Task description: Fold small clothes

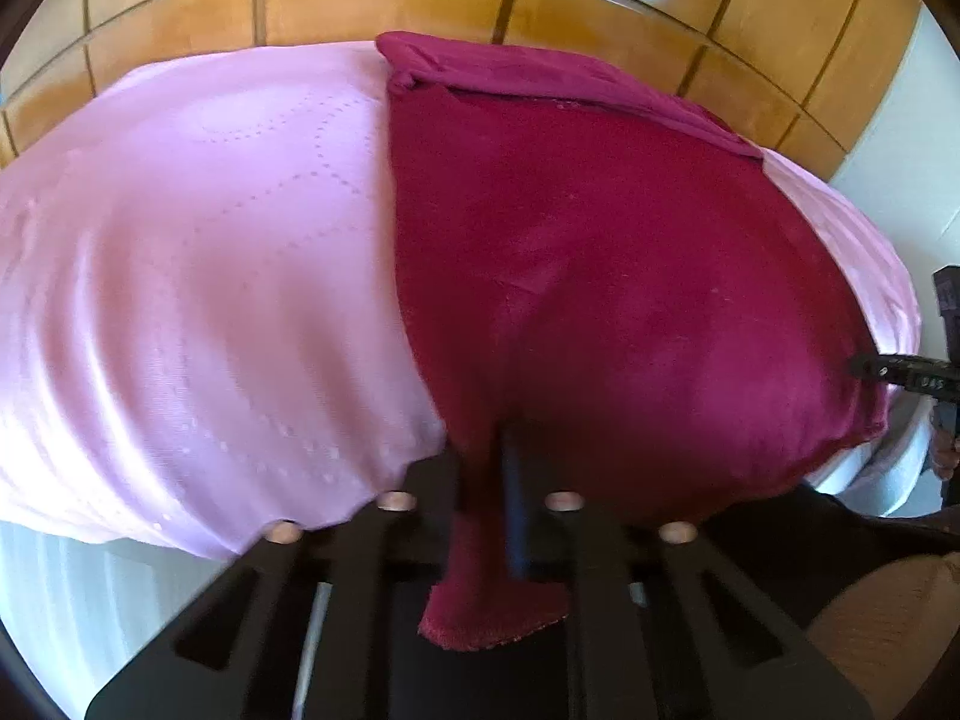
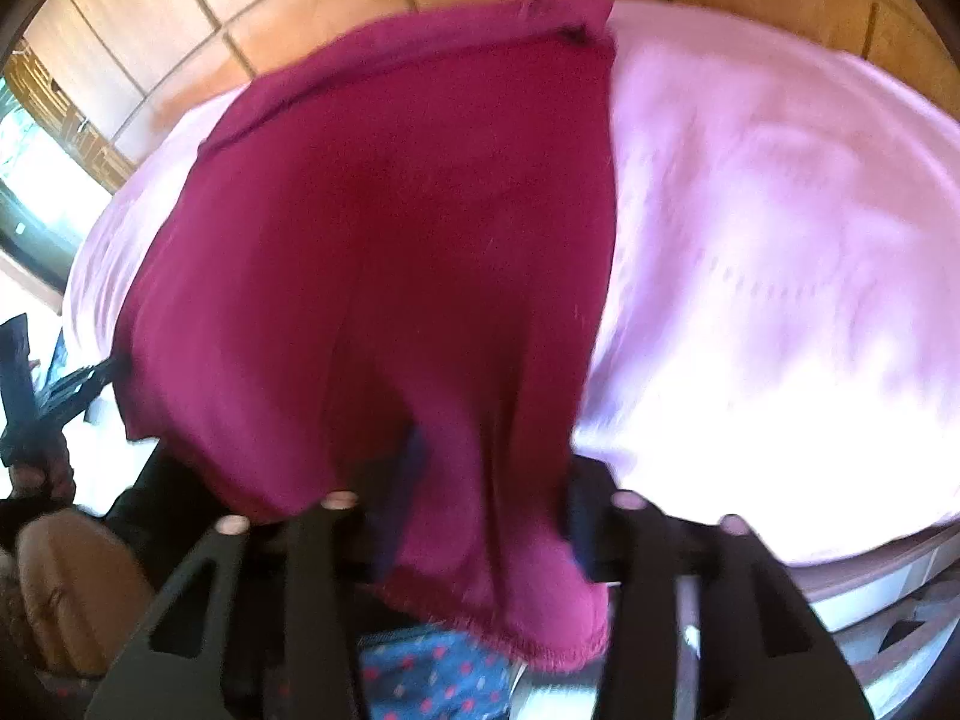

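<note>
Both tongs are clenched on the near hem of the magenta garment (image 1: 600,276): left tongs (image 1: 510,516), right tongs (image 2: 480,540); its length runs away across the pink tabletop (image 1: 180,270).

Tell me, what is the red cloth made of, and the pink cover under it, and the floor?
The dark red garment looks like soft knitted fabric, matte and slightly fuzzy, with a stitched hem. The pink cover seems a smooth woven cloth with a light sheen and a dotted pattern pressed in. The floor looks like glazed orange-brown tiles: shiny, with dark grout lines.
</note>
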A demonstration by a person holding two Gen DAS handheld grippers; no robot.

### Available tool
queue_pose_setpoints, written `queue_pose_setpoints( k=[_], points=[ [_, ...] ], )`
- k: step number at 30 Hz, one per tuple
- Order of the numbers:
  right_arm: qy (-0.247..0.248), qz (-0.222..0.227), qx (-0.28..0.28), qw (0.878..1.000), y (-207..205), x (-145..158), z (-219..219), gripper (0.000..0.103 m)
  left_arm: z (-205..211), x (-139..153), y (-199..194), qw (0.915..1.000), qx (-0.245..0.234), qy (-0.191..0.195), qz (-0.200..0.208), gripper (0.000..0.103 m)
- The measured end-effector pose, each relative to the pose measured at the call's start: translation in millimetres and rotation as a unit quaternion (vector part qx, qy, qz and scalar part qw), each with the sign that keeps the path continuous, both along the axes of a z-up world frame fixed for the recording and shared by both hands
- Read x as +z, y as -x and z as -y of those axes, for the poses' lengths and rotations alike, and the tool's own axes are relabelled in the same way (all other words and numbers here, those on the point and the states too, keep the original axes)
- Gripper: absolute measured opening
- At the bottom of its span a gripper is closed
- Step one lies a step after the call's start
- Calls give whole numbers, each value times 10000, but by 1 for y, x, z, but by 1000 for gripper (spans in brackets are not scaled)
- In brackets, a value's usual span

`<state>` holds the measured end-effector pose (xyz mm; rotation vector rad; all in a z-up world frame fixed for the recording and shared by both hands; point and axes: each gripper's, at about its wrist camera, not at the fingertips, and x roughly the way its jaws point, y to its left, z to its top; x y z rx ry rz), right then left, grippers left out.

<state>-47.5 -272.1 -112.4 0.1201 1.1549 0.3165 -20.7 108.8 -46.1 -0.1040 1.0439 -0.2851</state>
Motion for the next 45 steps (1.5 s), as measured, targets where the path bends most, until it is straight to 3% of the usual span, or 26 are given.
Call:
queue_pose_setpoints(
  k=[2, 6, 9, 12, 17, 22, 23, 25, 26, 27, 28, 29, 30, 32, 39, 41, 45],
  points=[
    [-171, 23, 60, 9998, -5, 8, 0, 12, -7, 10, -4, 9989, -9, 463, 22, 6],
    [-928, 351, -192, 9949, -33, 31, 6, 11, -31, 33, -23, 9859, 179, 1655, 150, 6],
    [-1418, 556, -532, 9869, -61, 41, 15, 10, -43, 41, -49, 9754, 432, 2146, 251, 6],
    [-1504, 698, -748, 9833, -94, 47, 19, 10, -48, 39, -82, 9691, 625, 2375, 253, 6],
    [-1476, 607, -1070, 9814, -145, 39, 23, 10, -43, 31, -136, 9679, 854, 2360, 157, 5],
    [-1623, 573, -1350, 9758, -177, 37, 30, 13, -58, 29, -185, 9614, 1273, 2438, -5, 5],
    [-1652, 592, -1384, 9747, -179, 38, 38, 16, -62, 27, -194, 9578, 1370, 2526, -47, 5],
    [-1984, 654, -1489, 9665, -190, 40, 44, 43, -72, 23, -205, 9527, 1653, 2548, -116, 7],
    [-2051, 741, -1556, 9634, -192, 41, 44, 64, -76, 21, -208, 9513, 1718, 2554, -139, 11],
    [-2116, 867, -1647, 9595, -193, 43, 46, 76, -80, 20, -209, 9495, 1829, 2545, -126, 26],
    [-2191, 936, -1739, 9555, -195, 46, 49, 83, -87, 19, -208, 9459, 2009, 2544, -110, 54],
    [-2282, 977, -1815, 9516, -195, 47, 53, 93, -94, 18, -205, 9410, 2198, 2571, -76, 64],
    [-2346, 1002, -1872, 9486, -197, 47, 55, 93, -101, 18, -198, 9361, 2339, 2625, 21, 67],
    [-2386, 1025, -1947, 9459, -195, 45, 59, 93, -108, 17, -191, 9388, 2306, 2559, 43, 67],
    [-2531, 957, -2416, 9319, -138, 33, 99, 97, -112, 8, -134, 9634, 1902, 1884, 156, 67],
    [-2386, 1000, -2424, 9351, -119, 34, 105, 98, -104, 8, -117, 9745, 1667, 1488, 213, 67],
    [-1539, 1009, -2065, 9610, -100, 25, 88, 97, -79, 7, -99, 9869, 1127, 1117, 287, 67]
  ],
)
